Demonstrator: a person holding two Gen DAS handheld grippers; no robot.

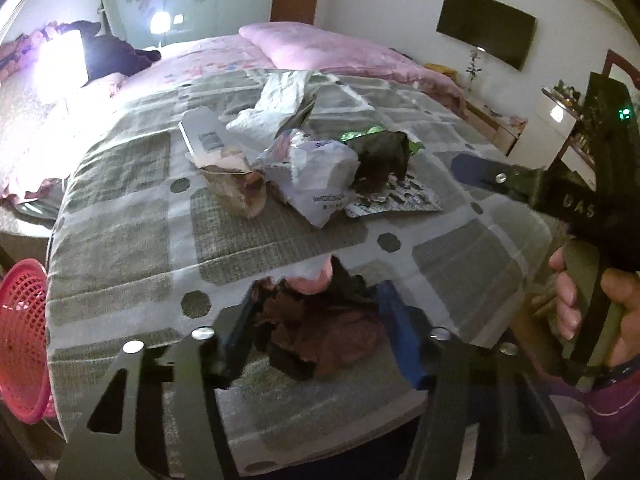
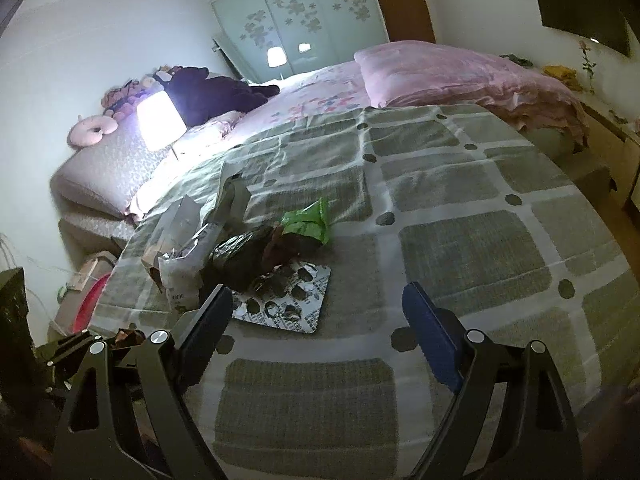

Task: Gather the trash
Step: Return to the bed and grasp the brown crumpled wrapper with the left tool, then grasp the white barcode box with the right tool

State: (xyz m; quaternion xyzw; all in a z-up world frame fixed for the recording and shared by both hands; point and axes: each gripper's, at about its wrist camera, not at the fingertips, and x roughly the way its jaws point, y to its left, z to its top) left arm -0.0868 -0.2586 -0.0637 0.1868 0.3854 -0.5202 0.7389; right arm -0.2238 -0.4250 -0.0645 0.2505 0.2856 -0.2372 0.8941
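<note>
A crumpled brown, black and pink wrapper (image 1: 320, 332) sits between the fingers of my left gripper (image 1: 318, 308), which is shut on it just above the grey checked blanket (image 1: 120, 240). Further up the bed lies a trash pile: a white plastic bag (image 1: 320, 176), a black bag (image 1: 384, 152), a green wrapper (image 2: 308, 220), a silver blister pack (image 2: 284, 300) and a torn cardboard box (image 1: 204, 136). My right gripper (image 2: 320, 316) hangs open over the blanket with nothing between its fingers, its left finger close to the blister pack.
A pink mesh basket (image 1: 20, 340) stands on the floor at the bed's left edge. A pink quilt (image 2: 460, 72) and a lit lamp (image 2: 160, 120) lie beyond the pile. A hand (image 1: 568, 304) holds the right gripper's handle at the right edge.
</note>
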